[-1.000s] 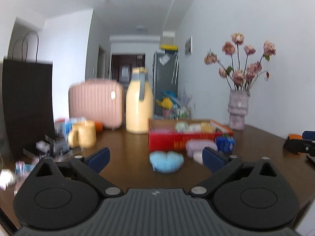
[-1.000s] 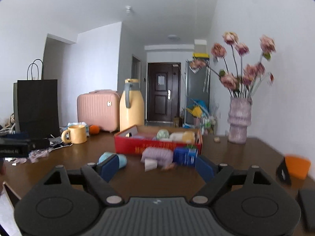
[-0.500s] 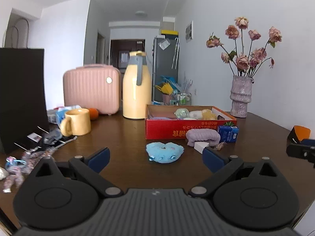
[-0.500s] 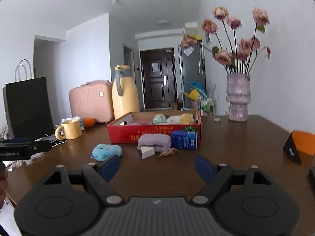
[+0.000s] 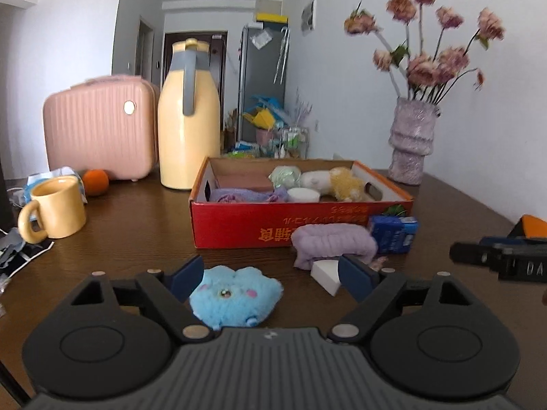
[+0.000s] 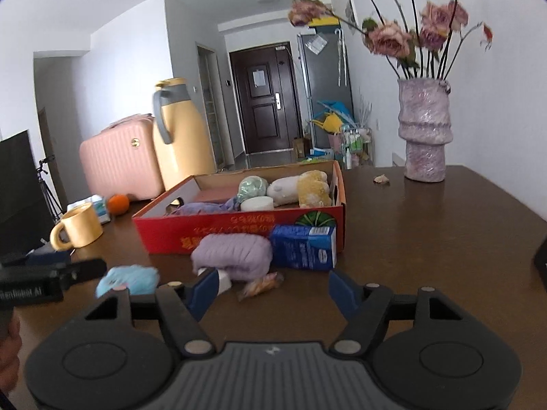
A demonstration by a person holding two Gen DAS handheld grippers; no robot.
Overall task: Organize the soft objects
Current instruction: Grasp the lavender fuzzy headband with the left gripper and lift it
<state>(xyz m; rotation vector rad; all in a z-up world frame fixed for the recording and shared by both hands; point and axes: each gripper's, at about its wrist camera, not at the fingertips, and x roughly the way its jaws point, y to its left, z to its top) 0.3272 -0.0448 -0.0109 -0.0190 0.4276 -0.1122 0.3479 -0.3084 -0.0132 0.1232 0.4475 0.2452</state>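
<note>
A fluffy blue plush toy [image 5: 236, 295] lies on the brown table between the fingers of my left gripper [image 5: 271, 278]; the jaws are closing and the pads stand clear of it. A rolled purple headband [image 6: 234, 254] lies in front of the red cardboard box [image 6: 239, 229], with a white sponge wedge [image 5: 326, 273] beside it. My right gripper [image 6: 271, 288] sits just short of the headband, jaws closing with nothing pressed between them. The box [image 5: 273, 225] holds several soft toys and a purple cloth.
A blue carton [image 6: 302, 246] leans on the box front, with a small wrapped snack [image 6: 259, 285] near it. A yellow mug [image 5: 54, 210], an orange [image 5: 95, 181], a yellow jug [image 5: 189, 119] and a pink case [image 5: 99, 130] stand left. A vase [image 6: 425, 130] stands right.
Both grippers have come forward toward the box, so the plush and the headband look larger. The plush now lies between the left fingers, and both pairs of jaws have narrowed.
</note>
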